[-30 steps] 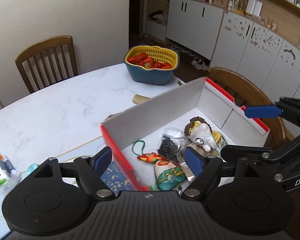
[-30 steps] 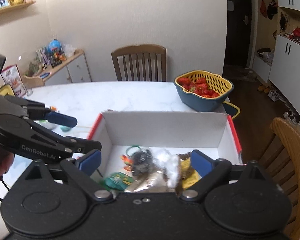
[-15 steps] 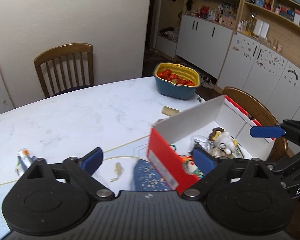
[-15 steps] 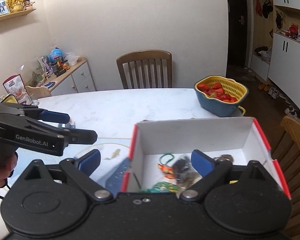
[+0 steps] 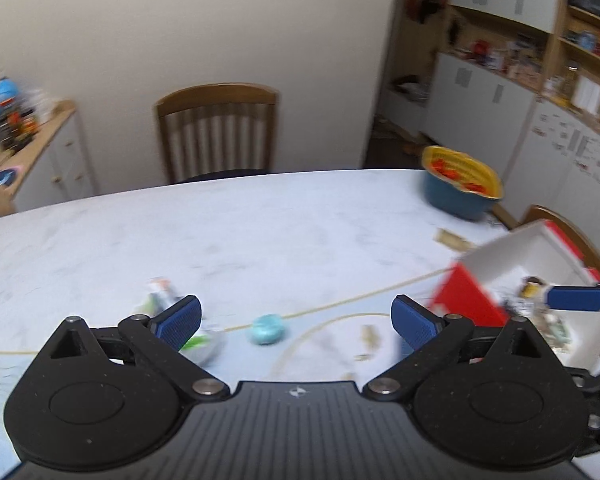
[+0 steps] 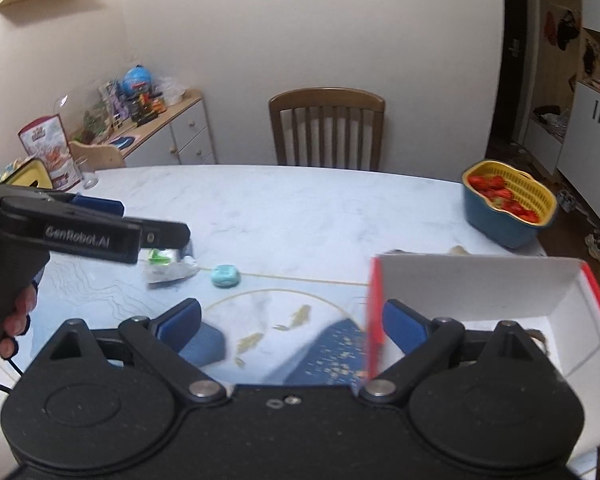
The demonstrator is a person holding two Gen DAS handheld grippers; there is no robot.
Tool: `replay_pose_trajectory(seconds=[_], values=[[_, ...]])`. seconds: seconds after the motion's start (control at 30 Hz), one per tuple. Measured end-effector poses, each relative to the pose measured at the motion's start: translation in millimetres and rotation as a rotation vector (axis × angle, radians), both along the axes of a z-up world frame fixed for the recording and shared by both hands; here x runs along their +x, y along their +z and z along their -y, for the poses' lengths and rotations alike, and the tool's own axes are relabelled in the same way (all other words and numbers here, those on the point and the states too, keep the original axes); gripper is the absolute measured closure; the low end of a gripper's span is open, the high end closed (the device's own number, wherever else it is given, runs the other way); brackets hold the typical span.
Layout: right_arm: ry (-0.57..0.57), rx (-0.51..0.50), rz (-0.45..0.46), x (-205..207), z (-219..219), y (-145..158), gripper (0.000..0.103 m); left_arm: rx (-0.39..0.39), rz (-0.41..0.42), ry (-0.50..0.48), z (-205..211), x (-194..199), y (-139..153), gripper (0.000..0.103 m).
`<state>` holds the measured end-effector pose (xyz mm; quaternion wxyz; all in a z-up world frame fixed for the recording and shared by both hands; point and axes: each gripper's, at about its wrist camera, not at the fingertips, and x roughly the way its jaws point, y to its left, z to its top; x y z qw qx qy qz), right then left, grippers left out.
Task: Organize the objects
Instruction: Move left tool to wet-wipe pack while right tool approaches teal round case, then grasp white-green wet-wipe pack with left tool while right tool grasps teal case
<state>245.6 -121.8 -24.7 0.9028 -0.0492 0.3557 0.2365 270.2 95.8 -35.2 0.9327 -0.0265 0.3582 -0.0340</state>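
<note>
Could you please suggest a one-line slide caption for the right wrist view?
Open right gripper faces a marble table with a teal object, foil packet and red-edged box.

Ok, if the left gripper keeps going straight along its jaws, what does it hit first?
Most likely the small teal object on the table, lying about midway ahead of the open left gripper. The crumpled packet sits nearer its left side. Blur makes depth uncertain.
</note>
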Motion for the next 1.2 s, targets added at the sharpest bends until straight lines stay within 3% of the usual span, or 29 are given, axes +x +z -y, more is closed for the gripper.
replay_pose_trajectory(seconds=[0.13, 0.53, 1.03, 1.2], values=[[0.020, -0.022, -0.011, 7.1, -27.9, -9.1, 0.006, 0.016, -0.011, 0.059, -31.8, 7.6, -10.8, 0.001], [0.049, -0.096, -0.055, 47.0, -93.1, -55.8, 0.008, -0.078, -0.114, 0.182, -109.4, 51.9, -50.2, 0.001], [0.047, -0.162, -0.086, 98.3, -140.2, -113.0, 0.013, -0.096, -0.239, 0.230, -109.0, 95.8, -110.3, 0.001], [0.039, -0.158, -0.106, 109.2, -149.1, -126.8, 0.020, -0.087, -0.251, 0.232, -110.4, 101.5, -123.5, 0.001]])
